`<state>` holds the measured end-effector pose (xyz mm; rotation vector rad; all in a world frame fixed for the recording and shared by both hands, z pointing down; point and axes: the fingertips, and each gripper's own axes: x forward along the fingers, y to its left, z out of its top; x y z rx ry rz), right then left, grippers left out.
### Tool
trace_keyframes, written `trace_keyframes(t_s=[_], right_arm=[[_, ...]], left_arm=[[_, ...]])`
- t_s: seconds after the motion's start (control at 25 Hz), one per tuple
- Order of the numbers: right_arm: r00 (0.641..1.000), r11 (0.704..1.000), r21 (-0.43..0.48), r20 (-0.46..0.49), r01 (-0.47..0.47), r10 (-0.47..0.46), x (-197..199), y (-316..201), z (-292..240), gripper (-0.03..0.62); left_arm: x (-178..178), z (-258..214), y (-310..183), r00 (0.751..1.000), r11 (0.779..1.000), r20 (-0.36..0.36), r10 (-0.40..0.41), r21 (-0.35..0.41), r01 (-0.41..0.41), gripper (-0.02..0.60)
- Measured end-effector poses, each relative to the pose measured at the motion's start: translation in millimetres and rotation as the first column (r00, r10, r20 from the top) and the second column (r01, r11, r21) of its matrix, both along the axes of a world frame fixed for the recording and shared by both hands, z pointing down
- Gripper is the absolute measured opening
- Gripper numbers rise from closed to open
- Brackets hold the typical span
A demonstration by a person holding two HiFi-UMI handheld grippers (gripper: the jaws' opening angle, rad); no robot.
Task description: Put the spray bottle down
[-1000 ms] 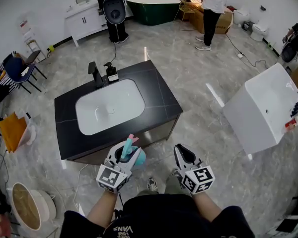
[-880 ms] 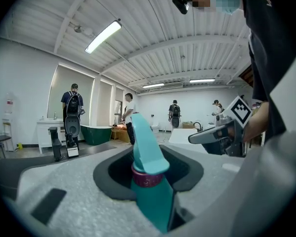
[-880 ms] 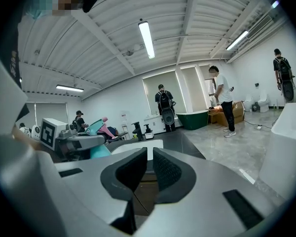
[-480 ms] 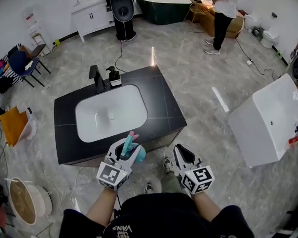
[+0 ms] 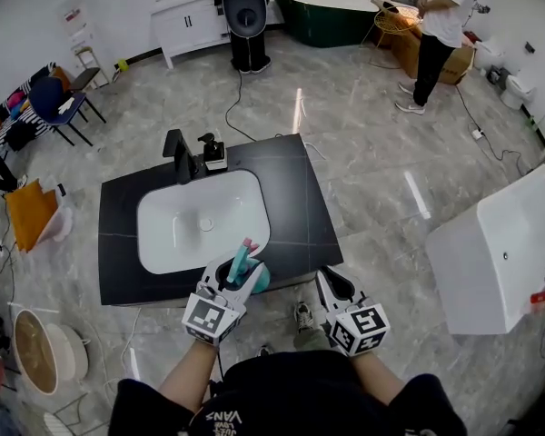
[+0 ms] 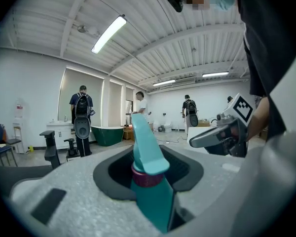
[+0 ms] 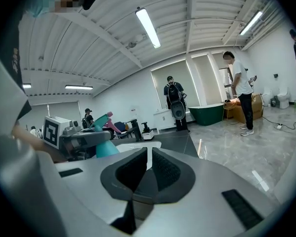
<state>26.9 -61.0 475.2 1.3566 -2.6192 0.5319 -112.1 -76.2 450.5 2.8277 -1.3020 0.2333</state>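
Arms: both forearms reach forward side by side, grippers pointing roughly level.
Left gripper [image 5: 236, 280]: clamped on the bottle [image 5: 245, 262] — at the counter's [image 5: 295, 198] near edge.
Right gripper [image 5: 334, 284]: jaws together, nothing in them — beside the left, just short of the counter.
Bottle: teal, purple collar, pink-tipped nozzle; upright in the left jaws, held over the counter's near edge, before the basin [image 5: 200, 216].
Counter: black, white basin, black tap [image 5: 177, 153] behind.
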Motion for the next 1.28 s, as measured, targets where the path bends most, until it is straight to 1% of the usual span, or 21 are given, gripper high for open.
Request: trace_keyframes(t_s=[0.16, 0.28, 0.44, 0.68, 0.88, 1.04, 1.28], right_arm=[[1.0, 0.999, -0.016, -0.001, 0.03, -0.03, 4.8, -26.0, 6.7, 0.028], [0.999, 0.998, -0.029, 0.001, 0.047, -0.047, 9.5, -40.6, 14.0, 0.028], [0.998, 0.997, -0.046, 0.003, 0.064, -0.064, 13.7, -58.8, 21.7, 0.028], [0.997, 0.995, -0.066, 0.005, 0.076, -0.075, 22.8, -81.0, 33.6, 0.028], [0.997, 0.994, -0.081, 0.006, 0.079, -0.079, 35.0, -99.0, 37.1, 0.026], [0.997, 0.993, -0.09, 0.008, 0.081, -0.08, 42.5, -111.7, 40.4, 0.026], [0.996, 0.991, -0.101, 0.013, 0.085, -0.084, 53.5, -126.9, 44.0, 0.026]], left_arm=[[8.6, 3.0, -29.2, 1.0, 1.0, 0.007, -0.024, -0.008, 0.024, 0.143], [16.2, 7.7, -49.2, 0.999, 1.0, 0.017, -0.029, 0.009, 0.028, 0.143], [23.4, 12.4, -77.4, 0.999, 0.999, 0.018, -0.038, 0.009, 0.038, 0.143], [32.8, 19.6, -114.8, 0.999, 0.999, 0.029, -0.043, 0.014, 0.043, 0.143], [42.7, 12.1, -148.1, 0.998, 0.998, 0.026, -0.065, 0.017, 0.065, 0.143], [50.7, 16.0, -173.1, 0.997, 0.998, 0.052, -0.051, 0.035, 0.05, 0.143], [58.1, 21.2, -208.1, 0.996, 0.997, 0.052, -0.077, 0.021, 0.076, 0.143]])
